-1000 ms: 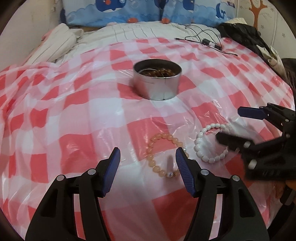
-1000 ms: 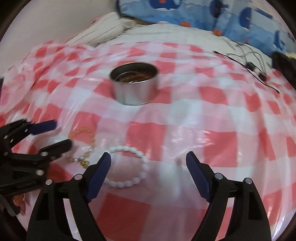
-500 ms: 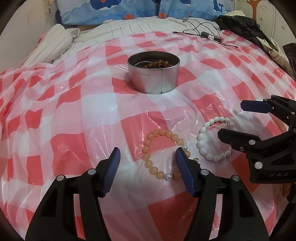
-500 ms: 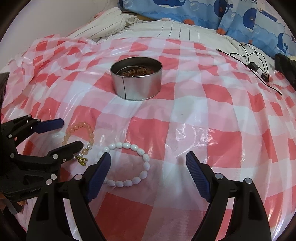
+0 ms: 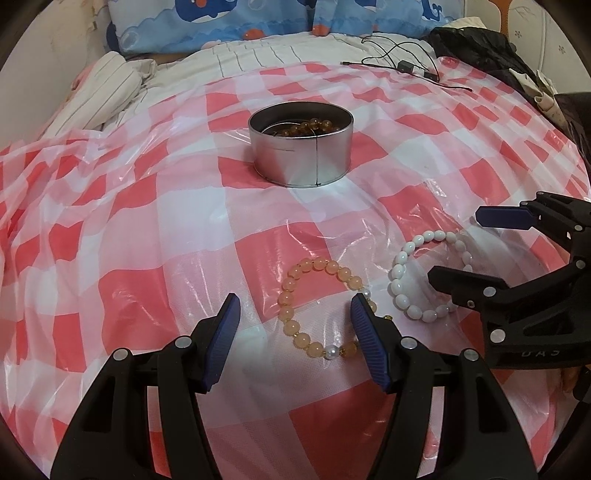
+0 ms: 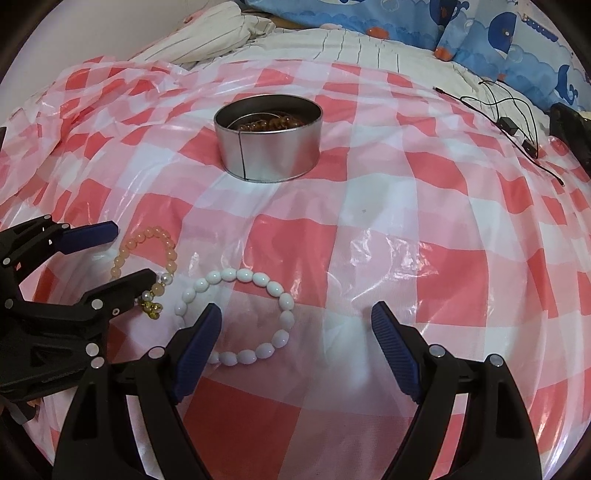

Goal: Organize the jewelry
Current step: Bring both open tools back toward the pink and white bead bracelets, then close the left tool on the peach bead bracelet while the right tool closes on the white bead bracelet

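A round silver tin (image 5: pixel 301 146) holding amber beads stands on the red-and-white checked plastic sheet (image 5: pixel 147 240); it also shows in the right wrist view (image 6: pixel 267 142). A peach bead bracelet (image 5: pixel 286 315) lies in front of my open left gripper (image 5: pixel 295 325), its near side between the fingers. A white bead bracelet (image 6: pixel 284 301) lies in front of my open right gripper (image 6: pixel 295 332), its left side by the left finger. The white bracelet (image 5: pixel 400 273) and right gripper (image 5: pixel 476 247) show in the left wrist view, the peach bracelet (image 6: pixel 122 254) and left gripper (image 6: pixel 129 254) in the right.
The sheet covers a bed. Blue whale-print pillows (image 5: pixel 240 22) and striped bedding (image 5: pixel 99 96) lie at the back. A black cable with small boxes (image 6: pixel 509 125) and a dark garment (image 5: pixel 480 51) lie at the back right.
Both grippers have come lower and closer to the bracelets and the tin. The bracelets now lie between or beside the fingertips. Both grippers stay open.
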`<state>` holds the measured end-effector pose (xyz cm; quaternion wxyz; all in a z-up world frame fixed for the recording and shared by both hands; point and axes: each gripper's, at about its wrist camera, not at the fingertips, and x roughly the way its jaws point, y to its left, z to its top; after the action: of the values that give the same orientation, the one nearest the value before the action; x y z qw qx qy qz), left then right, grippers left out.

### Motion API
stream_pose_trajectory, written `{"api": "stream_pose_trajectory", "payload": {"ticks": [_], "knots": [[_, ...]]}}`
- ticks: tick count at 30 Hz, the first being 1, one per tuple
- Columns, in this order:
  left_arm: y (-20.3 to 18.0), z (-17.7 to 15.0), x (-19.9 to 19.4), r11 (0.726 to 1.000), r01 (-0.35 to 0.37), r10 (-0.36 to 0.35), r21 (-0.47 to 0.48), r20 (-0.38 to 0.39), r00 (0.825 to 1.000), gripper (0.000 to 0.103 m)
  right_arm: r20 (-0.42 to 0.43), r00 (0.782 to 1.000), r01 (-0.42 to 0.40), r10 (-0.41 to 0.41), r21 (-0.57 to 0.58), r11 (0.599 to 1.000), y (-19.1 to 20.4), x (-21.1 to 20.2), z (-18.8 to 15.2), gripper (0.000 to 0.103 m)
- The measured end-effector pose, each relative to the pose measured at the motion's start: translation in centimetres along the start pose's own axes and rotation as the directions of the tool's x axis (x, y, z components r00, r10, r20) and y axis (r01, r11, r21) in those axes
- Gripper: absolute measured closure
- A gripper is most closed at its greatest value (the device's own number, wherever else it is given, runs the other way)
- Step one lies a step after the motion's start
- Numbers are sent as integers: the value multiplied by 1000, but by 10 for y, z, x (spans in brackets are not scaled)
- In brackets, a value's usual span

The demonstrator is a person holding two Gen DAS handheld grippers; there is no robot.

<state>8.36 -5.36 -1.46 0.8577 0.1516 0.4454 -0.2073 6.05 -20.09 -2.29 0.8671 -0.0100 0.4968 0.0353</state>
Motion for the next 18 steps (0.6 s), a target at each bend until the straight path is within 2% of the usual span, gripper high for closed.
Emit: {"api": "stream_pose_trajectory", "payload": {"ticks": [15, 18], "knots": [[-2, -1, 2, 1000, 4, -4, 14, -1, 1000, 44, -11, 1000, 16, -16, -18, 1000, 1, 4, -2, 23], [-4, -1, 3, 1000, 5, -5, 24, 1, 1000, 44, -10, 1000, -1, 1, -36, 999, 4, 4, -3, 31]]}}
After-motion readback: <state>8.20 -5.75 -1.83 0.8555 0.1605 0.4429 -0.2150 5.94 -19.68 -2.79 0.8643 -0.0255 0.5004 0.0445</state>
